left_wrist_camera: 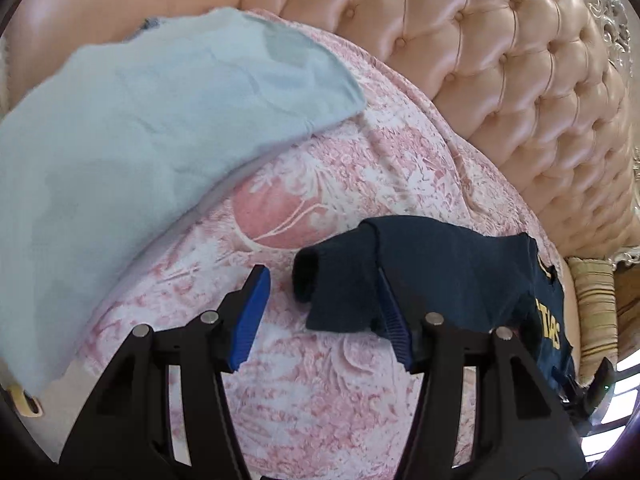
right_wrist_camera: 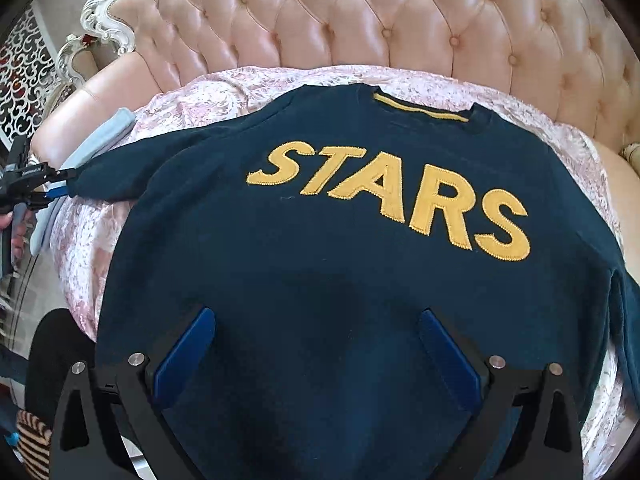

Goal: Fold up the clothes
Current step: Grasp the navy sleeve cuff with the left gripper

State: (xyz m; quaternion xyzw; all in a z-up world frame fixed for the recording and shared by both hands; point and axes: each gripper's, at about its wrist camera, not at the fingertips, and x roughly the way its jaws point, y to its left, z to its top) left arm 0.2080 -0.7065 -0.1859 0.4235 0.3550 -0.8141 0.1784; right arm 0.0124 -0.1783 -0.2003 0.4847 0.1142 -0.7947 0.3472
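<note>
A navy sweatshirt (right_wrist_camera: 320, 280) with yellow "STARS" lettering (right_wrist_camera: 392, 196) lies face up and spread flat on a pink floral cover (left_wrist_camera: 320, 380) draped over a tufted pink sofa (right_wrist_camera: 360, 12). Its body, collar and sleeves look laid out, with no fold made in it yet, so the folding seems to be only starting.

The left hand-held gripper (left_wrist_camera: 320, 304) reaches the cuff of one sleeve (left_wrist_camera: 340, 280). The cuff sits between its blue pads (left_wrist_camera: 252, 320), draped over one and clear of the other, so the jaws are partly spread and not gripping.

The right hand-held gripper (right_wrist_camera: 316, 344) hovers over the lower part of the sweatshirt with its jaws spread wide, holding nothing.

A pale blue garment (left_wrist_camera: 120, 140) lies beside the sweatshirt on the cover; whether it is folded I cannot tell.

Left to do, as I judge it: bring the sleeves in and fold the body.
</note>
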